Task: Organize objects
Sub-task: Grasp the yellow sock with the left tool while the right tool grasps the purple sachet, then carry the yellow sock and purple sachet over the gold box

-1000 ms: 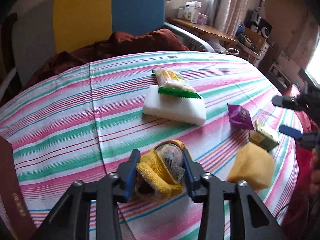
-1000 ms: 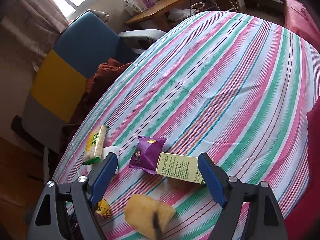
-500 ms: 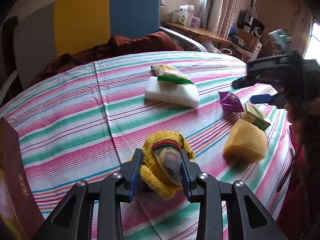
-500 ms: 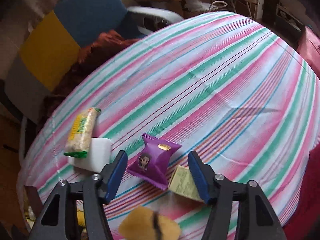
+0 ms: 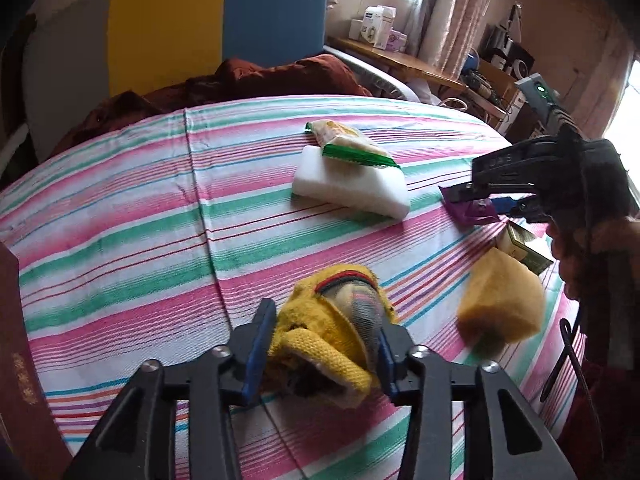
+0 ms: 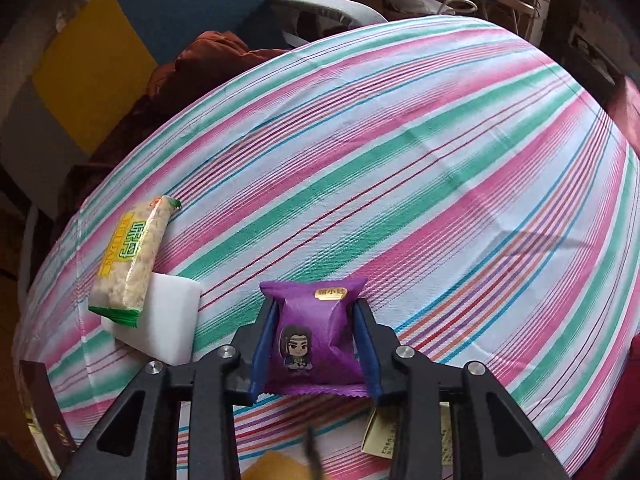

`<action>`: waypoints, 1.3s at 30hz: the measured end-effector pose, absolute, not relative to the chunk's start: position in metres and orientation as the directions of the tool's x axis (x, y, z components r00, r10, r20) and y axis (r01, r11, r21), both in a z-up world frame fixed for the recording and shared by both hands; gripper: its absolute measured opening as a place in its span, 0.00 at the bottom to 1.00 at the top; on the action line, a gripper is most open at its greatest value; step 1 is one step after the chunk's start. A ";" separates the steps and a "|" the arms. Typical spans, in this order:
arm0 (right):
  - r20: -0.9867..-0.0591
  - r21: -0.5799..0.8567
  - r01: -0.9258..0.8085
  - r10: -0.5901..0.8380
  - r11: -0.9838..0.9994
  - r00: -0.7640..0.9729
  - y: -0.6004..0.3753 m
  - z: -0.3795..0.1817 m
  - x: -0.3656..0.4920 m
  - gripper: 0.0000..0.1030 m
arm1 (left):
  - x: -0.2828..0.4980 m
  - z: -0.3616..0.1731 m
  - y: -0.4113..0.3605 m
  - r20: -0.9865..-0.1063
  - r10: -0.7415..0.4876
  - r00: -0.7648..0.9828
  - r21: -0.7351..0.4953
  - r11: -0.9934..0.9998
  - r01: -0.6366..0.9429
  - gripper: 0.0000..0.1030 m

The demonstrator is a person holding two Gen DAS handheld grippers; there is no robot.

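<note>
Right wrist view: purple snack packet point(image 6: 316, 336) pinched within right hand-held gripper point(image 6: 318, 346).

The yellow sponge point(image 6: 276, 468) is cut off at the bottom edge of the right wrist view and blurred. The right tool point(image 6: 316, 354) covers most of the small green box point(image 6: 380, 438). The dark red box point(image 5: 16, 364) runs off the left edge.

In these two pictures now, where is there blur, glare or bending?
Left wrist view: the yellow sponge looks smeared, the window at top glares white. Right wrist view: the purple snack packet is sharp, the striped tablecloth bulges like a dome from the fisheye lens, corners dark.
</note>
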State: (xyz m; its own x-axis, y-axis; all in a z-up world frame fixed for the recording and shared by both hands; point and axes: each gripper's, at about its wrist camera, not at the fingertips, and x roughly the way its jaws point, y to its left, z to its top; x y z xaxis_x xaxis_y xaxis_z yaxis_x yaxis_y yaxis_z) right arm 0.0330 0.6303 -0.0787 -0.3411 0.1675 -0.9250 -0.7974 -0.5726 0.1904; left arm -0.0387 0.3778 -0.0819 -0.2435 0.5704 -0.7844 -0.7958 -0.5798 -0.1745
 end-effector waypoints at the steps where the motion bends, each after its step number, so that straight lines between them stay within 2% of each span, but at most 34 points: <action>1: -0.926 0.184 -0.796 0.170 -0.577 -0.337 0.630 -0.079 0.033 0.36 | -0.037 -0.080 0.377 -0.782 0.572 -0.247 -0.170 -0.578 -0.798 0.37; 4: -0.927 0.172 -0.791 0.176 -0.587 -0.332 0.630 -0.078 0.033 0.36 | -0.032 -0.074 0.375 -0.775 0.574 -0.264 -0.153 -0.575 -0.804 0.30; 14: -0.931 0.098 -0.766 0.213 -0.635 -0.296 0.621 -0.078 0.027 0.35 | -0.014 -0.040 0.342 -0.740 0.577 -0.345 -0.106 -0.608 -0.787 0.30; 26: -0.892 0.179 -0.764 0.225 -0.621 -0.391 0.619 -0.059 0.042 0.33 | 0.000 0.018 0.274 -0.652 0.556 -0.514 -0.021 -0.692 -0.722 0.30; 39: -0.793 0.262 -0.649 0.223 -0.714 -0.566 0.592 -0.028 0.023 0.33 | -0.018 0.026 0.196 -0.641 0.453 -0.620 -0.010 -0.813 -0.583 0.30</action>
State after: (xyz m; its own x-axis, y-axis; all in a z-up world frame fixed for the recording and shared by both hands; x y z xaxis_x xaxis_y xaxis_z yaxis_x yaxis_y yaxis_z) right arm 0.0233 0.5916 -0.0283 -0.5663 0.2235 -0.7933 -0.6490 -0.7143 0.2620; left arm -0.0179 0.1956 0.0255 -0.6198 0.4526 -0.6411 -0.5828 -0.8126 -0.0103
